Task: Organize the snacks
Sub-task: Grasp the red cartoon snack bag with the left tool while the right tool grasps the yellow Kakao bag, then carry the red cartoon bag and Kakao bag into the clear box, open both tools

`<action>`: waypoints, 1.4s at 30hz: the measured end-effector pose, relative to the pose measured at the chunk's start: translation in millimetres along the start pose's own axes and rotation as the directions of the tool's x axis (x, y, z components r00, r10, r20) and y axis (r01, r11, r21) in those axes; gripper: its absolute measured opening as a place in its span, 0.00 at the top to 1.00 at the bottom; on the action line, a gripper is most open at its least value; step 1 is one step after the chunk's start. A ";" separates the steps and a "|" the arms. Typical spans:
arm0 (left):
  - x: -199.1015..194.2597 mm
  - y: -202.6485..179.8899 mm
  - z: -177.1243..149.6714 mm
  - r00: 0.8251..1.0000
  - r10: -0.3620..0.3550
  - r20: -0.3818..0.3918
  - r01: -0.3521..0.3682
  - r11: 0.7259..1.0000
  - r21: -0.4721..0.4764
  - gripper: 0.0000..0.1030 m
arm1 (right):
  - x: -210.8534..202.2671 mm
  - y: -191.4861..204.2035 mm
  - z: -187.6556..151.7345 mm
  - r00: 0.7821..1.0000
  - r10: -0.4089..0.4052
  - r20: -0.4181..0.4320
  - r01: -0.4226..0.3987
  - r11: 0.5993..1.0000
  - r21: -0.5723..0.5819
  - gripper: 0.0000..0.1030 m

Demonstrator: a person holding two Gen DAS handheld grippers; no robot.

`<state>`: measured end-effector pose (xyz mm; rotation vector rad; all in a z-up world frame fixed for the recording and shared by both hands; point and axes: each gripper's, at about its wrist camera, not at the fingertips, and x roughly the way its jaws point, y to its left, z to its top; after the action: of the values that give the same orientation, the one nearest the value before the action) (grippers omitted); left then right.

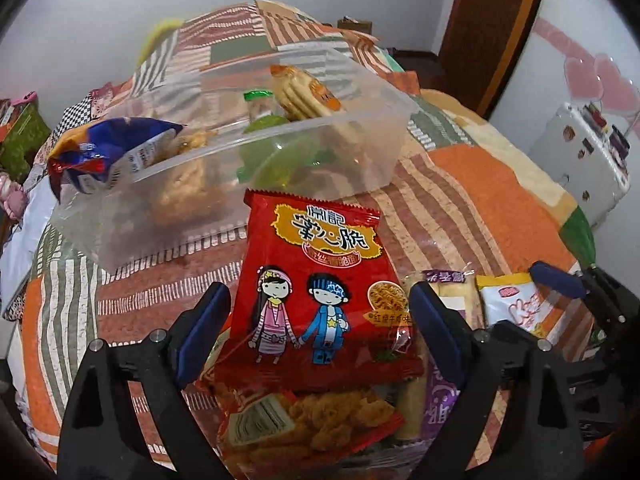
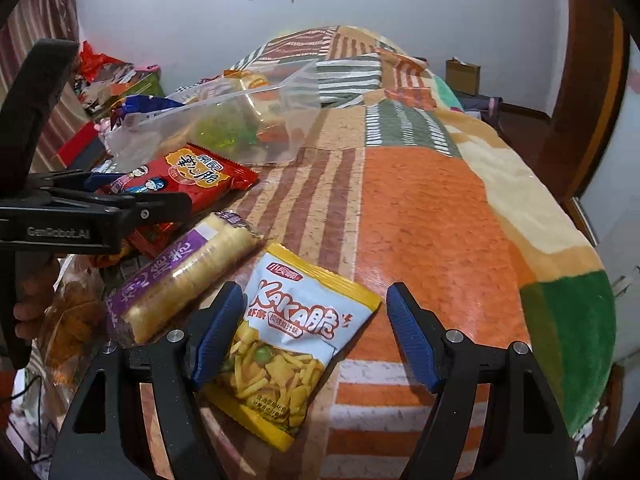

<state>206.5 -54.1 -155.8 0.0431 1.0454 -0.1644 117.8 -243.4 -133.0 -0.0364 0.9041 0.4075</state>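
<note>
Patchwork bedspread [image 1: 460, 200] spreads under everything, soft and uneven. From my left wrist view, my left fingers [image 1: 320, 328] stand released either side of the red noodle-snack packet [image 1: 320, 292], pads clear of it; beyond their tips sits the clear plastic container [image 1: 368, 136], already part filled. I judge the packet light, crinkly and crushable, best pinched across its flat middle. From my right wrist view, my right fingers [image 2: 316, 340] are released over the KAKA crisp packet [image 2: 296, 332], the purple cracker sleeve [image 2: 188, 276] just outside the near pad, open bedspread outside the other.
</note>
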 end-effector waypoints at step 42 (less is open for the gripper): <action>-105.0 20.8 -10.3 0.945 0.004 0.326 0.028 0.995 -0.093 0.62 | -35.3 11.0 46.4 0.983 0.053 0.177 -0.055 0.998 0.008 0.66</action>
<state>149.4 -20.3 -71.2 -0.0770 0.7213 -0.1266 129.6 -235.6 -75.3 0.0356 0.7340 0.4487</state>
